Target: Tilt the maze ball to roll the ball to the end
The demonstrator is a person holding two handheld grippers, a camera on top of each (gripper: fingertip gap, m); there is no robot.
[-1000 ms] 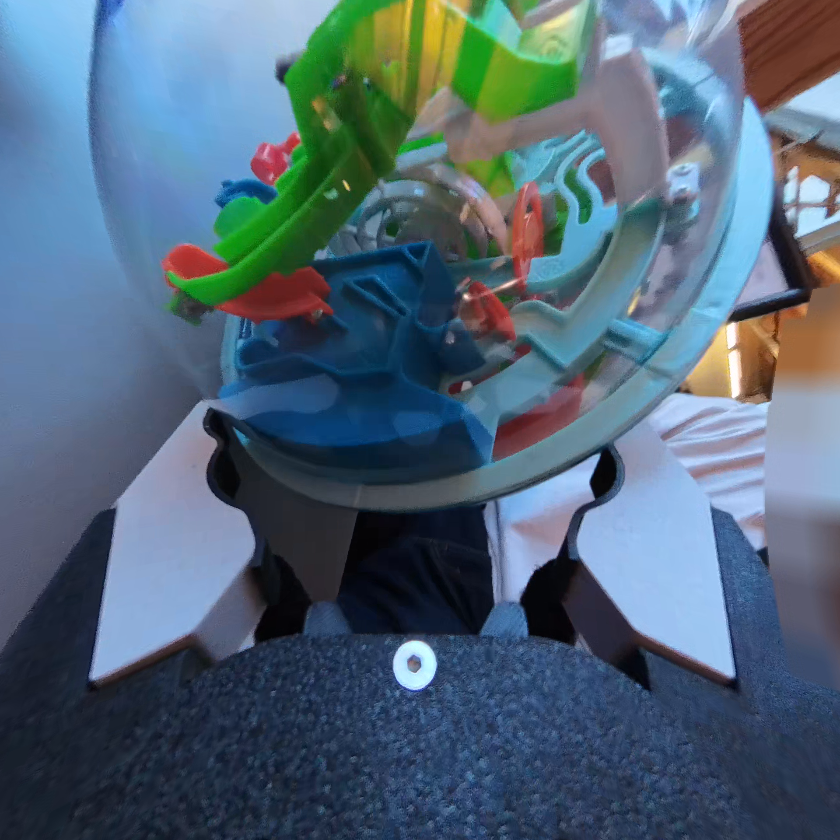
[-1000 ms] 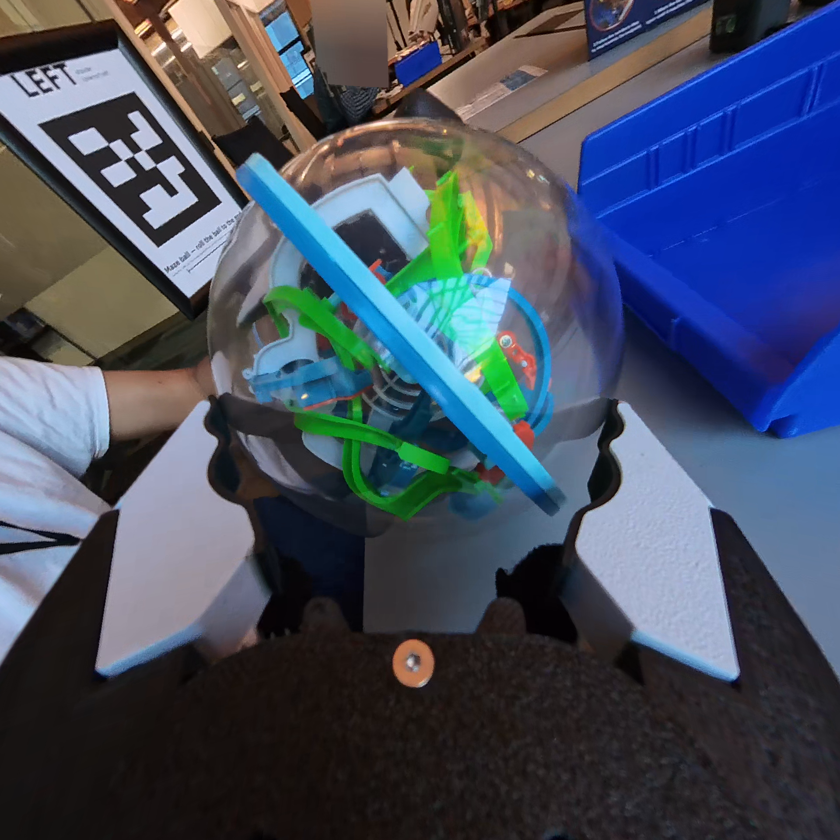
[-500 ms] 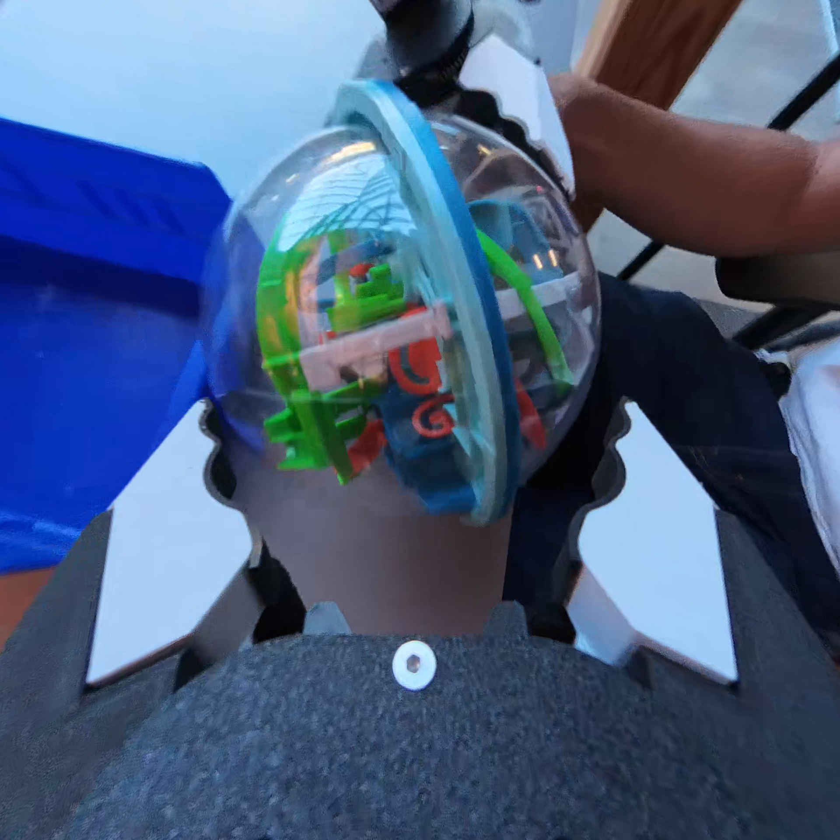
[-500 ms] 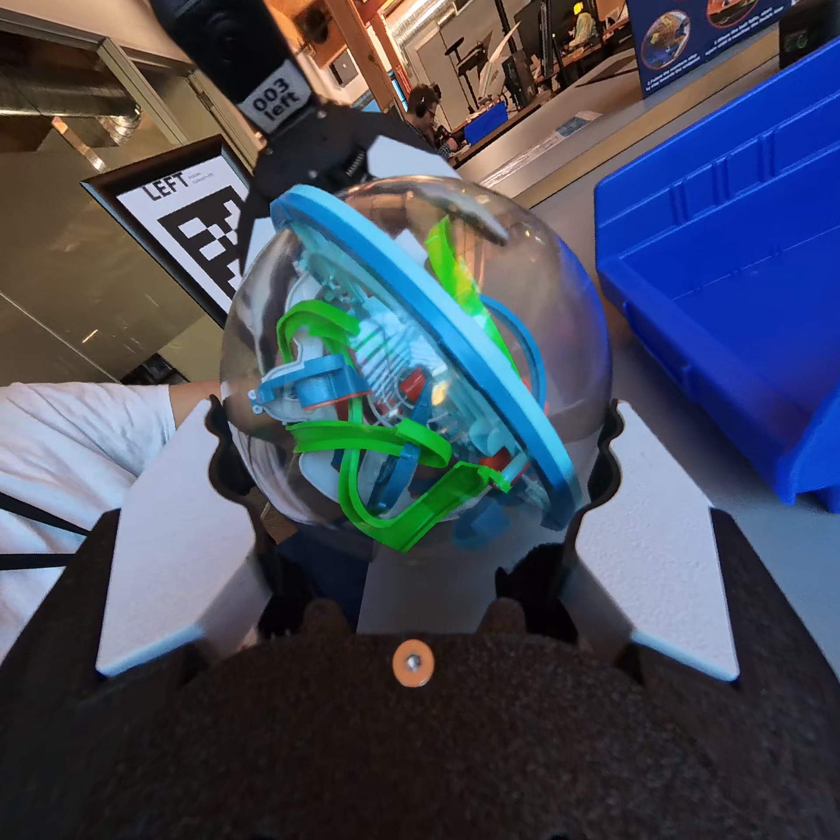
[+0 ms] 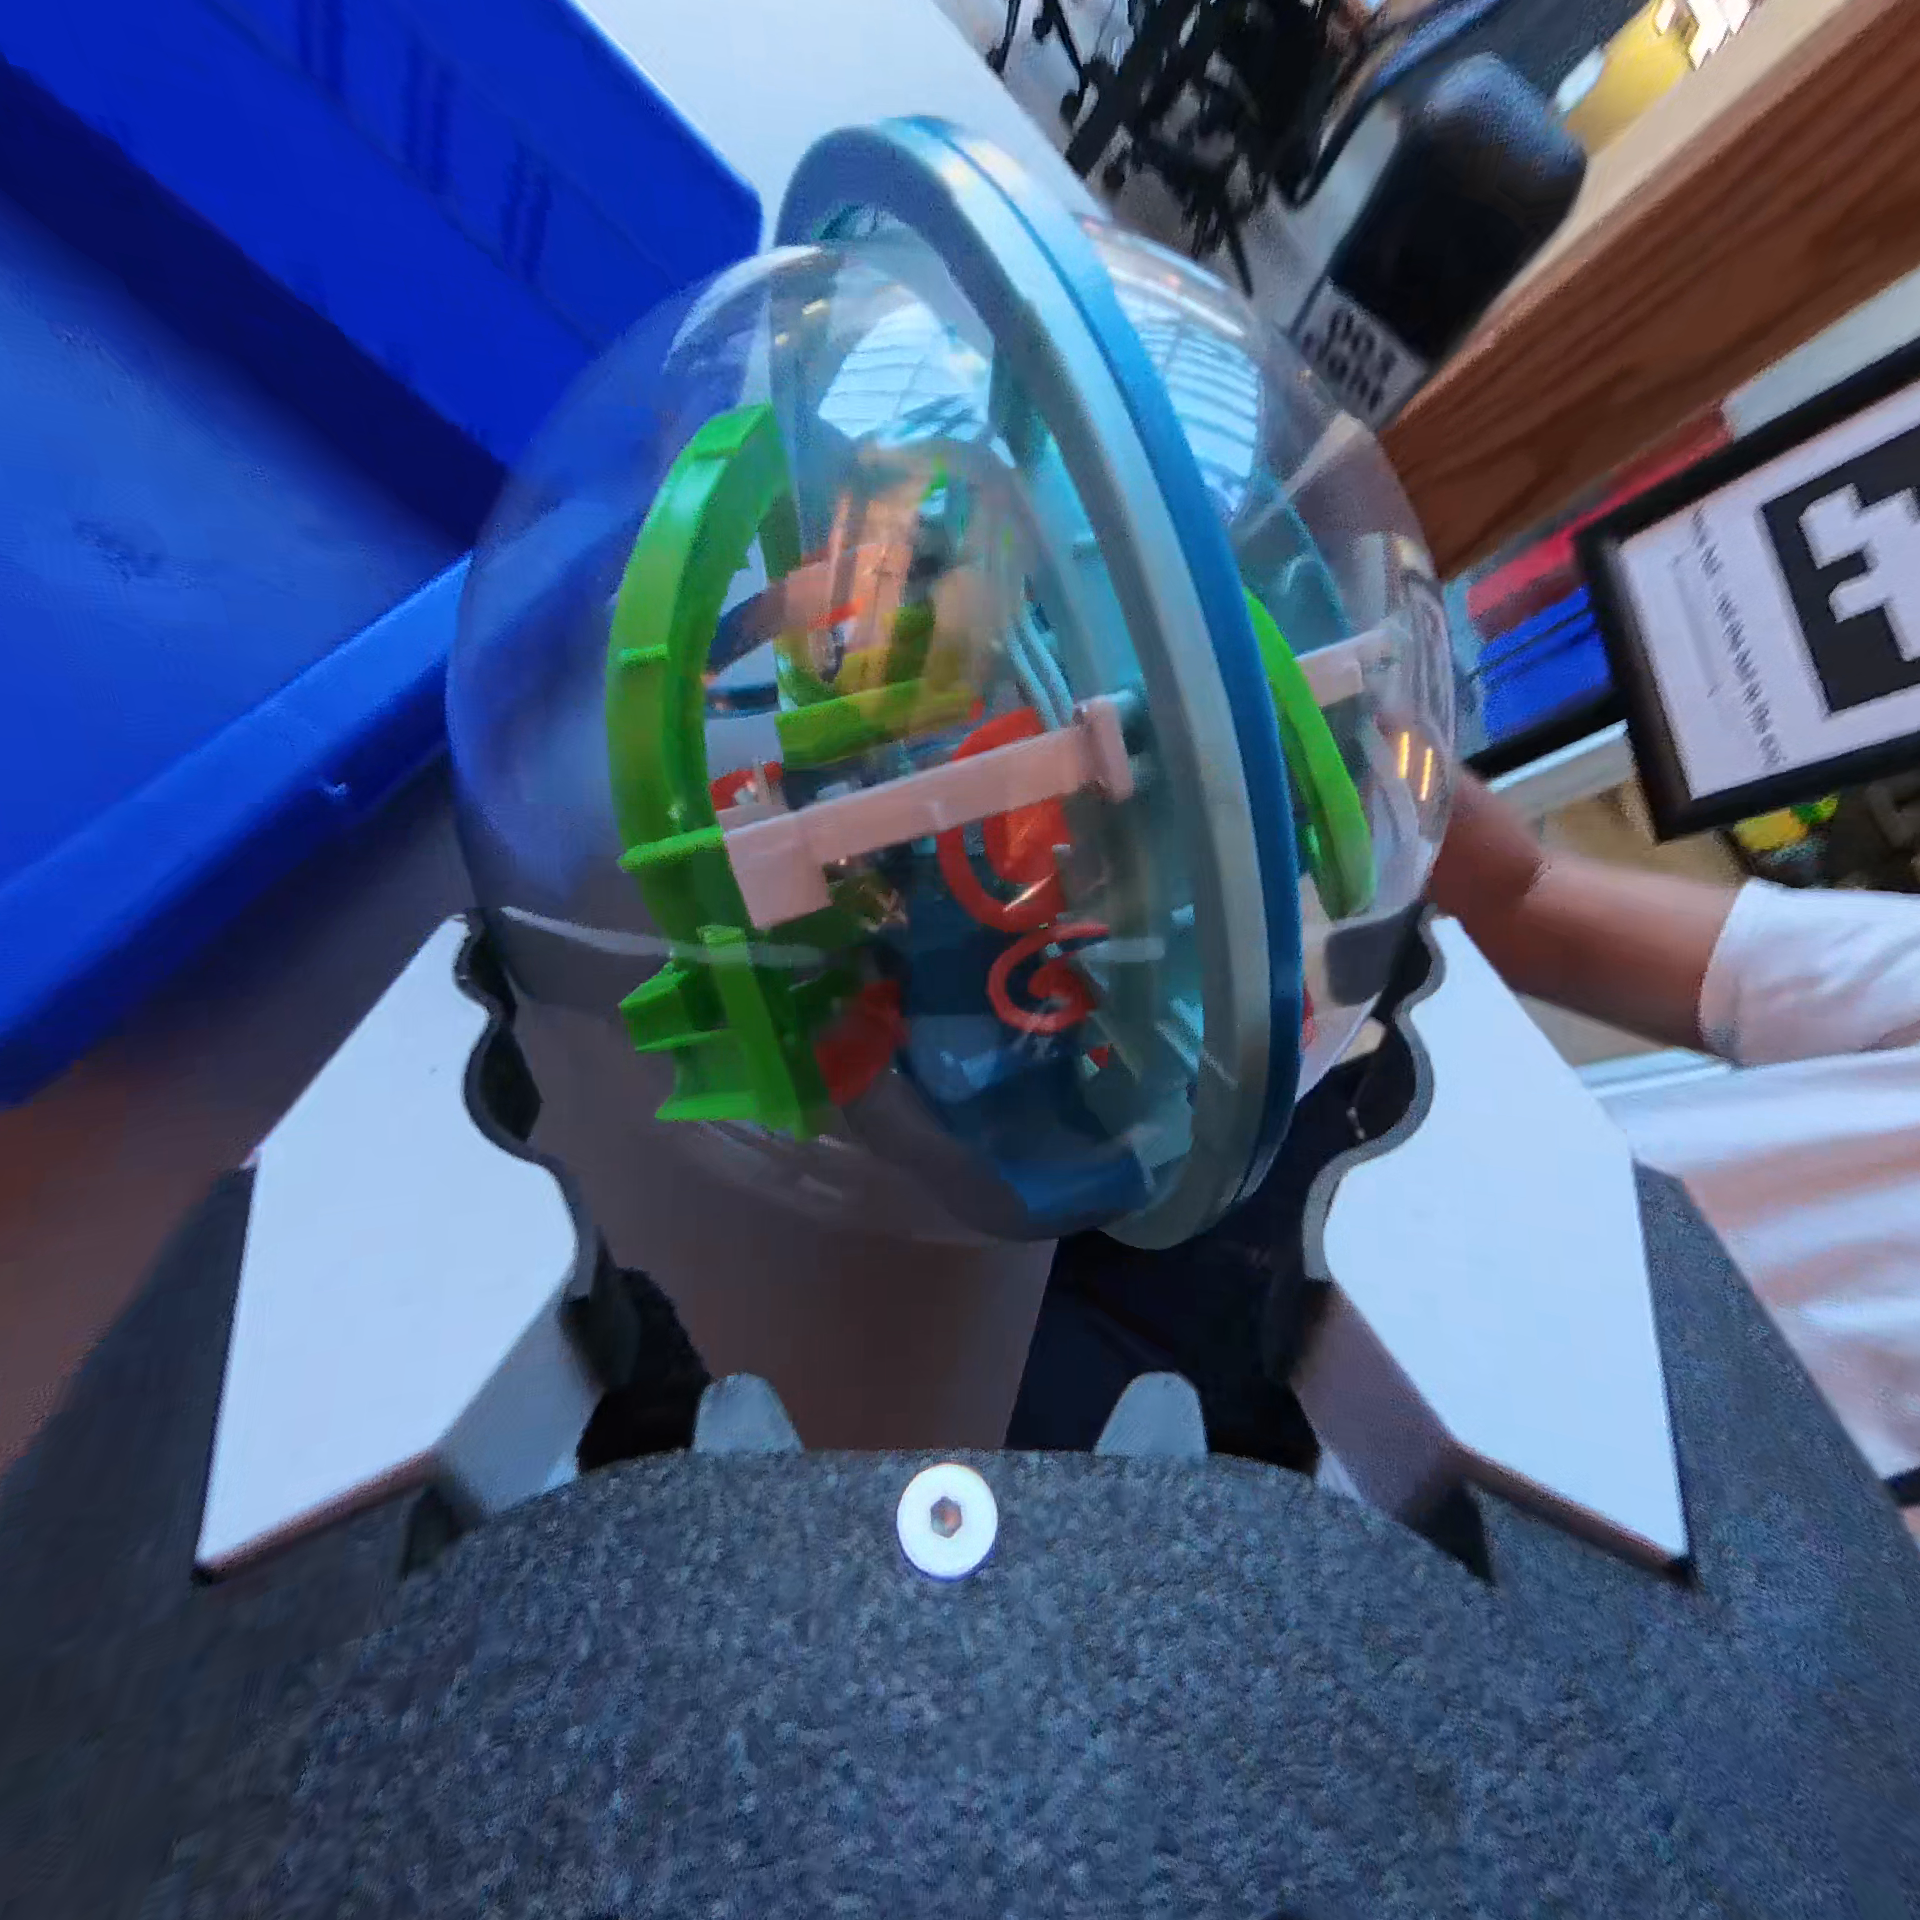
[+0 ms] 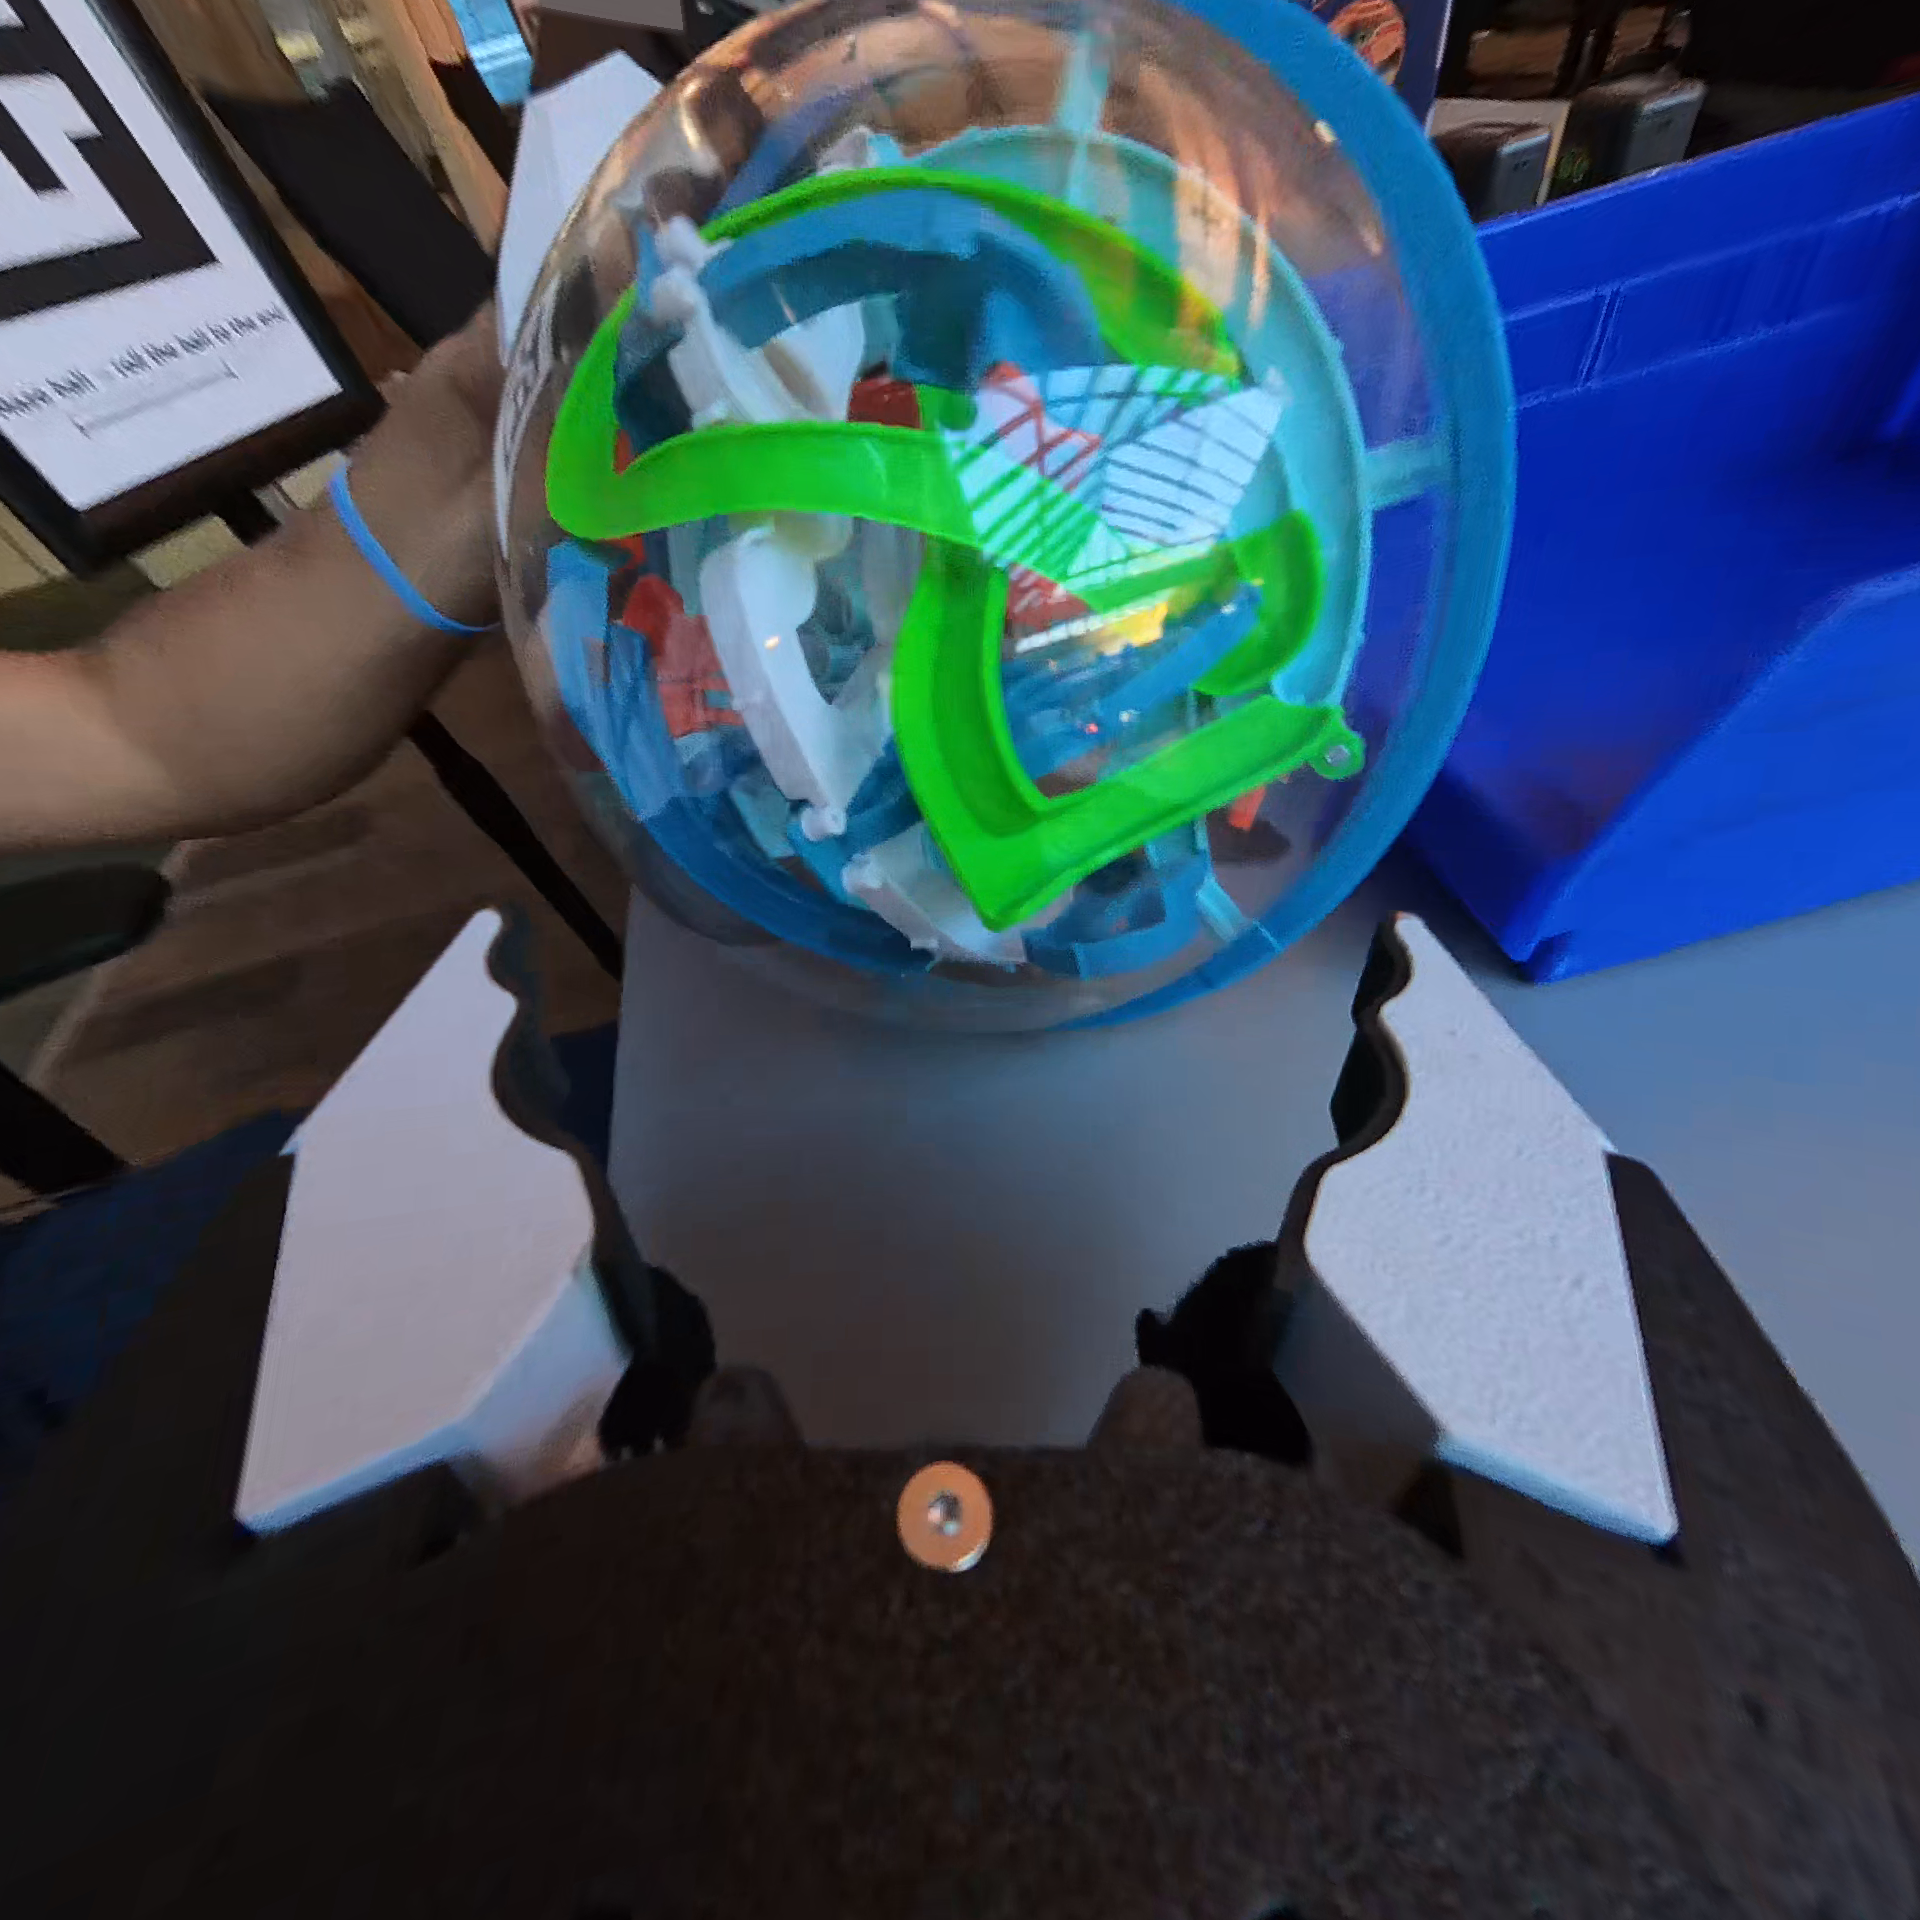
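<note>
- L gripper (image 5: 948, 956): my fingers (image 5: 416, 1195) sit one each side of the maze ball (image 5: 935, 727), tips pressed on the clear shell low down. Holding it, spread wide since the sphere is big.
- Maze ball in the L wrist view: blue equator ring (image 5: 1174, 644) runs steep, nearly on edge, leaning top-left to bottom-right. Green track (image 5: 675, 727) on the left half, pink bar (image 5: 914, 800) across the middle, red spirals (image 5: 1018, 935) below it.
- R gripper (image 6: 951, 935): fingers (image 6: 416, 1195) spread wide w/ the sphere (image 6: 987, 520) just ahead of the tips. Can't see any contact w/ the shell from here, so not gripping as far as I can tell.
- R wrist view shows one clear dome face-on: green track (image 6: 966, 665), white (image 6: 769, 665) and blue pieces behind it, blue ring (image 6: 1455, 468) round the far right edge.
- Small rolling ball inside: can't pick it out, too much blur and glare.
- Blue bin (image 5: 208, 468) close on the left of the sphere in the L view; same bin (image 6: 1714, 520) on the right in the R view, standing on the grey table (image 6: 1714, 1091).
- Framed marker sign (image 5: 1766, 603) at right in the L view, also (image 6: 135, 312) at upper left in the R view.
- Person's forearm w/ blue wristband (image 6: 405, 571) reaches in behind the sphere on the left in the R view; white sleeve (image 5: 1818, 987) at right in the L view.
- Wooden ledge (image 5: 1662, 260) and dark cable clutter (image 5: 1143, 83) up behind the ball.
</note>
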